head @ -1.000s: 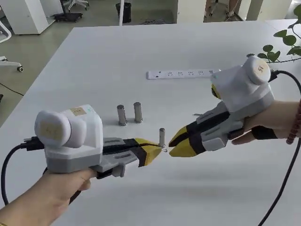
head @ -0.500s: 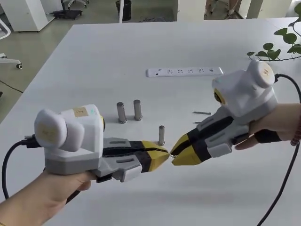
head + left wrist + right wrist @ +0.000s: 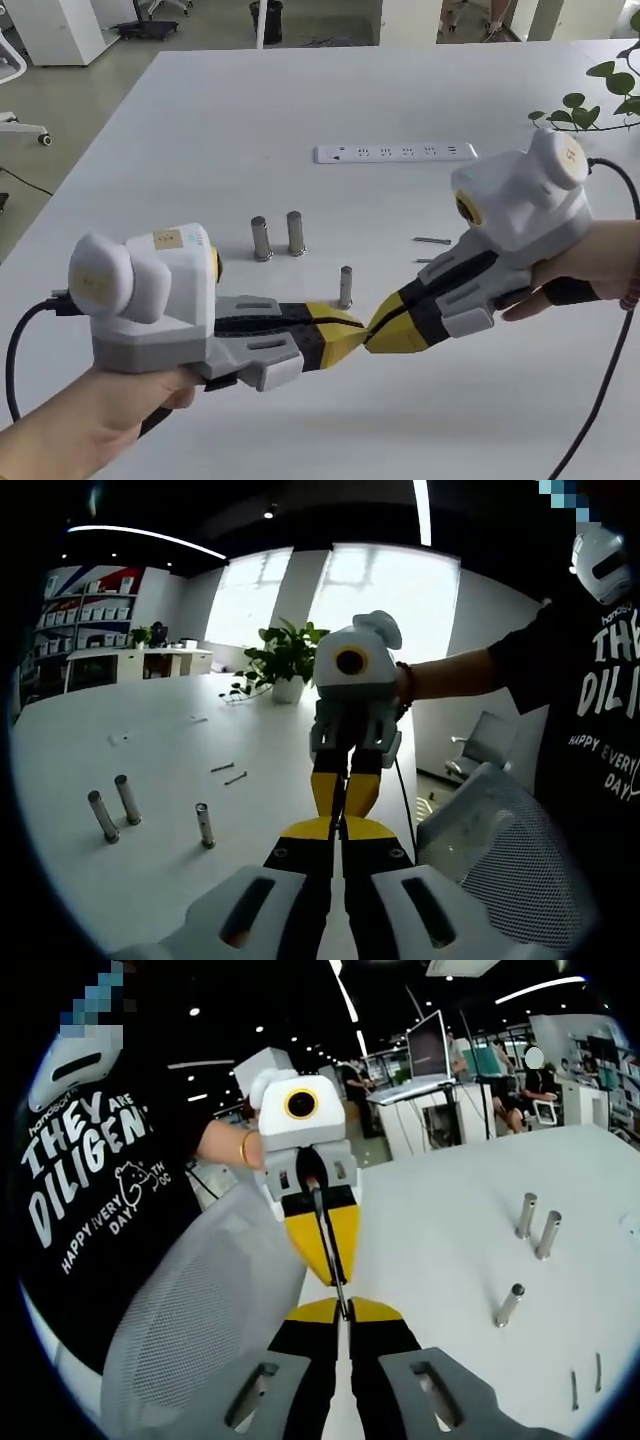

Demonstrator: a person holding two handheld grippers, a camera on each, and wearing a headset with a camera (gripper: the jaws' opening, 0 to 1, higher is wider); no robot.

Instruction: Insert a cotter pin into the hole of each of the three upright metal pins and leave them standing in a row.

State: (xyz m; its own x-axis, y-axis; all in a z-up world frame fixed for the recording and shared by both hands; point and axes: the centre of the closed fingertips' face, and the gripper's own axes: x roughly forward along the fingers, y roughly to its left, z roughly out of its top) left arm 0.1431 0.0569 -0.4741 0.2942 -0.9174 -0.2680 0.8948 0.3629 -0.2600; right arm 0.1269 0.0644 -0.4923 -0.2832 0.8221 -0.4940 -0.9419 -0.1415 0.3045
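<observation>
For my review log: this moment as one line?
left gripper: shut; right gripper: shut, tips meeting; metal pins: three upright; cotter pins: two on table

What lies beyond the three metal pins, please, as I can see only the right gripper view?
Observer: The head view shows a white power strip lying flat beyond the metal pins.
Operator: Thank you. Is anything past the loose cotter pins?
Observer: In the left gripper view, a potted plant stands on the table past the cotter pins.
Operator: How does my claw look from outside?
Observer: From the head view, the right gripper has its claw shut, tip to tip with the claw of the left gripper.
</observation>
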